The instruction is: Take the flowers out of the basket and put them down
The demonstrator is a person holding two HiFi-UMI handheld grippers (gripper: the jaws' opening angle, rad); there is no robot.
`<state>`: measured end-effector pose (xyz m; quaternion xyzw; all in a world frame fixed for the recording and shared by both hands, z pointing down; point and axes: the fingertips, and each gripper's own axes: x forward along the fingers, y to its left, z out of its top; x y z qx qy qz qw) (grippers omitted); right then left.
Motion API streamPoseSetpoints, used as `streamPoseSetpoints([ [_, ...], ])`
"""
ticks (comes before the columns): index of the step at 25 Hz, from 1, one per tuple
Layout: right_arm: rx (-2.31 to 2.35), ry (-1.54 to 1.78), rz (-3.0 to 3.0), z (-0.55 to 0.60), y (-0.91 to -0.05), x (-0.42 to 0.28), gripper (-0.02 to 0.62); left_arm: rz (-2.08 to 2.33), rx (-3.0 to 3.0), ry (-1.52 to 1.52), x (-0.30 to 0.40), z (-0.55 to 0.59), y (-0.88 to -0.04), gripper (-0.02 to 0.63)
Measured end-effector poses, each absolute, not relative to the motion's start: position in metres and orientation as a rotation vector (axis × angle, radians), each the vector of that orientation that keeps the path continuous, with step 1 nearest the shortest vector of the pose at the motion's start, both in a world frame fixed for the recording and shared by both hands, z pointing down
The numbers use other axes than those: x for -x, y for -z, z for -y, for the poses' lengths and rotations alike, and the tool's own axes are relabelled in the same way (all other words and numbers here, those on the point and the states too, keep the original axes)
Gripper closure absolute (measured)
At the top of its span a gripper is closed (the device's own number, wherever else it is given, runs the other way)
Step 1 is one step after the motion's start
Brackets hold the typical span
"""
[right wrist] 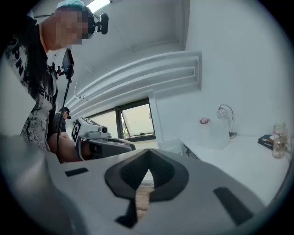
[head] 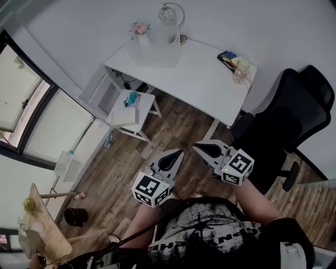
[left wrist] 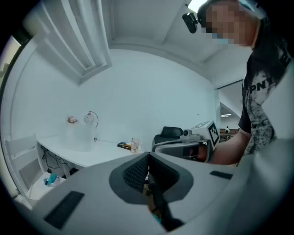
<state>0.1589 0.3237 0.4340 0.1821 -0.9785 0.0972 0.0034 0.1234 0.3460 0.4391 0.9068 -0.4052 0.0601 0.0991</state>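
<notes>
Pink flowers (head: 139, 28) stick up at the far left corner of a translucent white basket (head: 155, 48) on the white desk (head: 199, 84). The left gripper view shows the flowers (left wrist: 71, 120) and basket (left wrist: 81, 137) small and far off, as does the right gripper view, flowers (right wrist: 204, 120) above basket (right wrist: 214, 136). My left gripper (head: 180, 152) and right gripper (head: 196, 146) hover side by side over the wooden floor, well short of the desk. Both are shut with nothing between the jaws, the left (left wrist: 148, 158) and the right (right wrist: 148, 154) alike.
A globe lamp (head: 169, 13) stands behind the basket. Books and a glass jar (head: 239, 71) sit at the desk's right end. A black office chair (head: 294, 121) is to my right, a small white side table (head: 131, 107) with items before the desk's left end. Windows line the left.
</notes>
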Motion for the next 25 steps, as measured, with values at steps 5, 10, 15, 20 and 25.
streamPoseSetpoints([
  [5,-0.569,-0.320,3.058,-0.329,-0.436,-0.158,0.581,1.184,-2.648,-0.143,-0.124,-0.351,-0.439,0.589],
  [10,-0.537,-0.350,3.059,-0.335,-0.444,-0.167,0.581,1.219,-2.630,-0.154,-0.129,-0.354,-0.440,0.589],
  [15,-0.493,-0.378,3.065,-0.339,-0.441,-0.174,0.580,1.258,-2.612,-0.147,-0.135,-0.357,-0.441,0.589],
  [20,-0.437,-0.369,3.103,-0.346,-0.435,-0.177,0.580,1.277,-2.570,-0.106,-0.135,-0.363,-0.443,0.589],
  [25,-0.432,-0.364,3.140,-0.347,-0.430,-0.170,0.580,1.299,-2.560,-0.081,-0.124,-0.362,-0.442,0.589],
])
